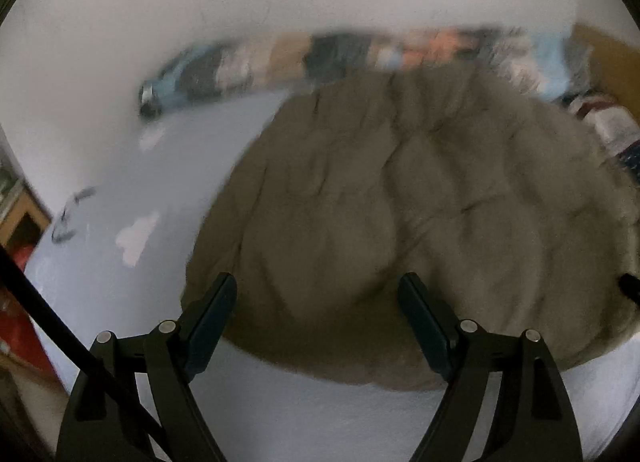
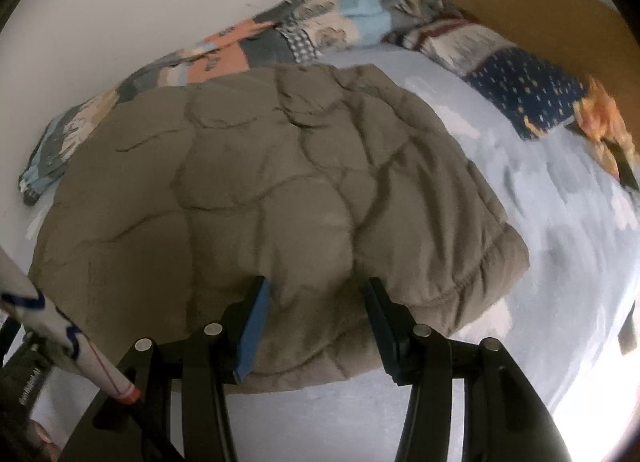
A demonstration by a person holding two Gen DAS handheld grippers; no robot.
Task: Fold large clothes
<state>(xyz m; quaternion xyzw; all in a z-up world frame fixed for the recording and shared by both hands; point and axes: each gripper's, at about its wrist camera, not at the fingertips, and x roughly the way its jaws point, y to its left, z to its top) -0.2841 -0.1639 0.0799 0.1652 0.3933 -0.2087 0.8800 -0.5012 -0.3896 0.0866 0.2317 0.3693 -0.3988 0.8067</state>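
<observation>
A large quilted olive-brown garment (image 1: 400, 182) lies spread flat on a light blue bed sheet (image 1: 132, 166). In the right wrist view the same garment (image 2: 260, 162) fills the middle, with its near hem toward me. My left gripper (image 1: 318, 280) hovers over the garment's near left part. Its jaws stand wide apart and nothing is between them. My right gripper (image 2: 317, 282) is open above the near hem. Its blue pads (image 2: 252, 326) sit to either side of a puffy fold without pressing on it.
A patchwork blanket (image 2: 280, 38) is bunched along the white wall behind the garment, and patterned pillows (image 2: 520, 78) lie at the far right. A wooden headboard (image 2: 520, 2) stands beyond them. A black cable (image 1: 40, 302) crosses the left wrist view. Blue sheet (image 2: 560, 202) lies bare to the right.
</observation>
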